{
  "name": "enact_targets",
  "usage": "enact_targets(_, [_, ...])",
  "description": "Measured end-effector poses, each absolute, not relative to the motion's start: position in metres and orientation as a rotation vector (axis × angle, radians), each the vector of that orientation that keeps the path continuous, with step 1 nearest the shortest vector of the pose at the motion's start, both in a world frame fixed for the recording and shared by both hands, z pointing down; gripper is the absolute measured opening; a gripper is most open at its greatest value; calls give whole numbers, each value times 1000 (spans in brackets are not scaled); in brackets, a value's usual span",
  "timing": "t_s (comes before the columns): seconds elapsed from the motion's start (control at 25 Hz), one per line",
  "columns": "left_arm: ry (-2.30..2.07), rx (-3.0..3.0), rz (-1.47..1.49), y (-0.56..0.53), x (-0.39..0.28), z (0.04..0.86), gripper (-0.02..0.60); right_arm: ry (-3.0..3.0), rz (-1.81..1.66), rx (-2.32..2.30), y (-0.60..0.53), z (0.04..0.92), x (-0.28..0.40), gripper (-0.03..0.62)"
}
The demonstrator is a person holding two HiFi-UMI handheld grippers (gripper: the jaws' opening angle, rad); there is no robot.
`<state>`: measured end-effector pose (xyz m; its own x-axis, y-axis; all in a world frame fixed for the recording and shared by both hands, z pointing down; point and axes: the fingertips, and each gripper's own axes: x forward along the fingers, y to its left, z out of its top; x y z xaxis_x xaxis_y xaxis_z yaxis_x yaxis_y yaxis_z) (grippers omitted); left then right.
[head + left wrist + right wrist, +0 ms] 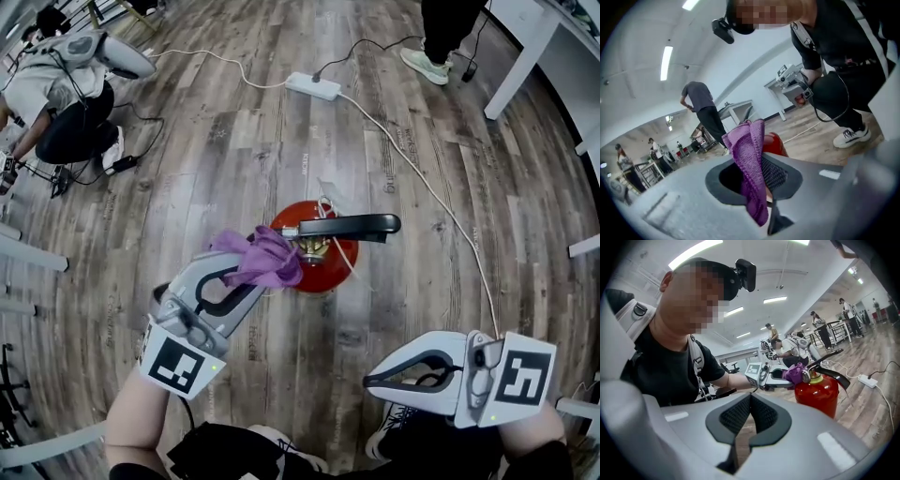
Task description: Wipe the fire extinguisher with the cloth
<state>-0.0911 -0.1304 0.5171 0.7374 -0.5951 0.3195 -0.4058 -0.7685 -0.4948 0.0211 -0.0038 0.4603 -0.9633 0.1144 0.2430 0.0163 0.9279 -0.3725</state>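
A red fire extinguisher (328,267) stands upright on the wooden floor, its black handle (352,227) pointing right. My left gripper (246,272) is shut on a purple cloth (264,258), which rests against the top left of the extinguisher by the valve. In the left gripper view the cloth (751,159) hangs bunched between the jaws, with the red body (776,143) just behind. My right gripper (371,380) hovers low at the right, shut and holding nothing. The right gripper view shows the extinguisher (818,393), the cloth (794,372) and the left gripper (761,376) beyond its own closed jaws.
A white power strip (312,86) lies beyond the extinguisher, and its cable (422,183) runs down the right side. A person crouches at the upper left (66,103). Another person's shoe (427,64) and a white table leg (520,56) are at the top right.
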Motion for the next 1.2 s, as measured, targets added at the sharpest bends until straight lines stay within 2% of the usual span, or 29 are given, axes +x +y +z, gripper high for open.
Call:
enact_targets(0.2, [878,-2624,-553,-128,-103,543,84,-2805,532,-74,-5,466,28,3])
enact_targets(0.48, [986,-2917,-708,-125,-107,674,84,-2822,541,-54,-5,462,30,3])
enact_targets(0.84, [770,-3063,-1334,-108,-97,838,86,-2792,561,-74,3,464,34,3])
enact_targets(1.2, [778,-3118,-1401,-108,-94,854,86,-2762,523,-93,10,464,30,4])
